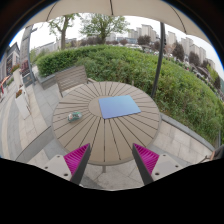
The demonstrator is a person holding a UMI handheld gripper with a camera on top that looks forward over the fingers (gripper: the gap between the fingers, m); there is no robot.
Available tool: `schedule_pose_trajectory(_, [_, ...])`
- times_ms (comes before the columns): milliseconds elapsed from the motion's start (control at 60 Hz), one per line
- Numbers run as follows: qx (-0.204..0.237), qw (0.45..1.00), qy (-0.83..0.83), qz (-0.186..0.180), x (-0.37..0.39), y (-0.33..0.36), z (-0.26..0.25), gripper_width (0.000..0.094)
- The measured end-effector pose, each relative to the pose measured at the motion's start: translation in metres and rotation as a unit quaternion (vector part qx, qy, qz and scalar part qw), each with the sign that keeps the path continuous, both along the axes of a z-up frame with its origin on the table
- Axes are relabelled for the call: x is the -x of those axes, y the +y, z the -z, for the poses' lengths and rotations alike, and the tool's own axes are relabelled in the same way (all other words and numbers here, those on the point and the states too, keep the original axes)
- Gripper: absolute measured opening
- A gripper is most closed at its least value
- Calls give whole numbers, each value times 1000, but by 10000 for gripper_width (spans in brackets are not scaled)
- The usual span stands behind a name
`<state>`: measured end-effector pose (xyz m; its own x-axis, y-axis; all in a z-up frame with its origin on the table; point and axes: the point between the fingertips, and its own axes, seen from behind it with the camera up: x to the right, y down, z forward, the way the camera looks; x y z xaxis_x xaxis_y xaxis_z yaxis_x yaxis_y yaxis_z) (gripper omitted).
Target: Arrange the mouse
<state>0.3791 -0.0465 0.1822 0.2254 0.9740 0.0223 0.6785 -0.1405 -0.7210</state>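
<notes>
A round wooden slatted table point(95, 135) stands ahead of my gripper point(112, 160). A blue rectangular mouse mat point(119, 106) lies on the table's far middle. A small pale object point(75, 115), possibly the mouse, lies near the table's left edge; it is too small to identify for certain. My two fingers with magenta pads point(77, 158) are spread wide apart with nothing between them, hovering before the table's near edge.
A wooden bench point(70, 78) stands behind the table to the left. A dark pole point(159, 60) rises at the right. A green hedge point(130, 65) runs behind, with trees and buildings beyond. Paved ground point(25, 125) surrounds the table.
</notes>
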Motion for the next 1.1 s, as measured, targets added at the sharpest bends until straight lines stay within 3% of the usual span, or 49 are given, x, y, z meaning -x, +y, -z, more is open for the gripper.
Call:
schedule_pose_trajectory(250, [9,1000,-8,-10,24,-39,26,862])
schedule_pose_trajectory(700, [37,999,9,-38,128,-198,53,864])
schedule_pose_trajectory(850, [24,1000,13,-14,169,-226,73,854])
schedule_pose_trajectory(1100, [39,998,42,33,231,-228,117,854])
